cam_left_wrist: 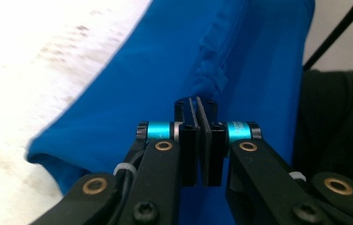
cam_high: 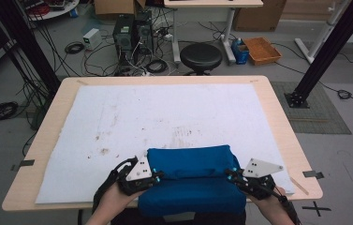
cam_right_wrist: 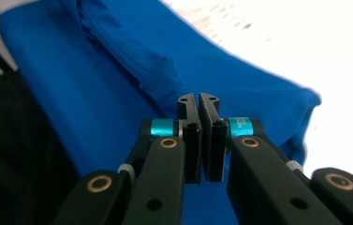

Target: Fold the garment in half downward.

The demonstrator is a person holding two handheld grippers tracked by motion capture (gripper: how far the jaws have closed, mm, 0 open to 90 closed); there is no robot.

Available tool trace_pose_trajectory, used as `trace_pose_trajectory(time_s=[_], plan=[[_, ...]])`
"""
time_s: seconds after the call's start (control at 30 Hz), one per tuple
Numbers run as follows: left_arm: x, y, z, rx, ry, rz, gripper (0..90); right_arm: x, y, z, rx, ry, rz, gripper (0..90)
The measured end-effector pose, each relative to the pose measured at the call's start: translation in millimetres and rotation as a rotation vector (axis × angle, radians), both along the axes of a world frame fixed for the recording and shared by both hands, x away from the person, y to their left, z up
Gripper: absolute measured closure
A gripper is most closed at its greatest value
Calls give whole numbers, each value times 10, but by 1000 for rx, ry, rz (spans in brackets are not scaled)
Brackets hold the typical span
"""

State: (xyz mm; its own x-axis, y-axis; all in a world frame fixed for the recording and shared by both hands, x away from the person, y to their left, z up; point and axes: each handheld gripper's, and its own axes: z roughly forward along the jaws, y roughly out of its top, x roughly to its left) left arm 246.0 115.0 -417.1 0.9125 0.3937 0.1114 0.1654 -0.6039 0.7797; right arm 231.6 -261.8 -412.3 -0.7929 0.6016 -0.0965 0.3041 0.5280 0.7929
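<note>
A blue cloth [cam_high: 190, 161] lies folded at the near edge of the table, its lower part hanging over that edge. My left gripper [cam_high: 159, 176] sits at the cloth's left side and my right gripper [cam_high: 229, 176] at its right side, both on the fold line that runs across it. In the left gripper view the jaws [cam_left_wrist: 196, 103] are shut, with a raised ridge of the blue cloth [cam_left_wrist: 165, 61] running into their tips. The right gripper [cam_right_wrist: 198, 99] is likewise shut, where a bunched fold of the cloth [cam_right_wrist: 94, 84] meets its tips.
A stained white mat [cam_high: 165, 112] covers most of the wooden table [cam_high: 282, 122]. Beyond the far edge stand a black stool [cam_high: 201, 56], computer towers [cam_high: 129, 35] with loose cables, and an orange tray [cam_high: 262, 49]. Black frame posts [cam_high: 321, 56] flank the table.
</note>
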Motion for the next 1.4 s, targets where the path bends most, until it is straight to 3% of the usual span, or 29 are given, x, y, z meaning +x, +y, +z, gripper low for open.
trace_pose_trajectory(time_s=[0.1,0.2,0.33,0.4,0.47,0.5,0.6,0.63,0.7,0.77,0.83,0.93,1.0,1.03,1.1,1.4], plan=[[-36,-2,-45,25,6,-5,858,-79,-16,-42,-17,2,8,842],[-63,-4,-67,25,23,-23,768,-113,-57,-40,-28,-6,3,829],[-69,-15,-36,-7,32,-27,671,-7,-151,36,10,-20,-48,786],[-22,-7,-4,-21,25,4,622,135,-198,83,47,-15,-101,698],[117,29,27,-72,11,89,605,279,-234,109,89,11,-138,680],[179,48,34,-85,7,122,593,395,-244,115,111,32,-169,624],[478,129,19,-133,38,265,576,651,-231,88,143,84,-235,573],[615,163,-6,-144,70,306,562,742,-219,65,148,103,-256,542],[769,190,-59,-151,114,359,561,912,-191,-1,167,159,-292,531],[894,186,-134,-112,158,401,548,1056,-166,-77,178,218,-312,501],[950,174,-203,-75,194,432,548,1163,-141,-162,156,275,-319,516],[969,181,-260,-69,238,437,561,1234,-154,-264,123,332,-299,698],[957,188,-266,-76,243,429,629,1236,-184,-290,127,341,-271,797],[959,196,-270,-90,263,408,709,1229,-197,-286,131,337,-259,819],[957,201,-274,-98,263,395,807,1212,-203,-273,127,326,-246,849],[1014,205,-194,-77,204,377,851,1243,-202,-194,121,253,-207,865]])
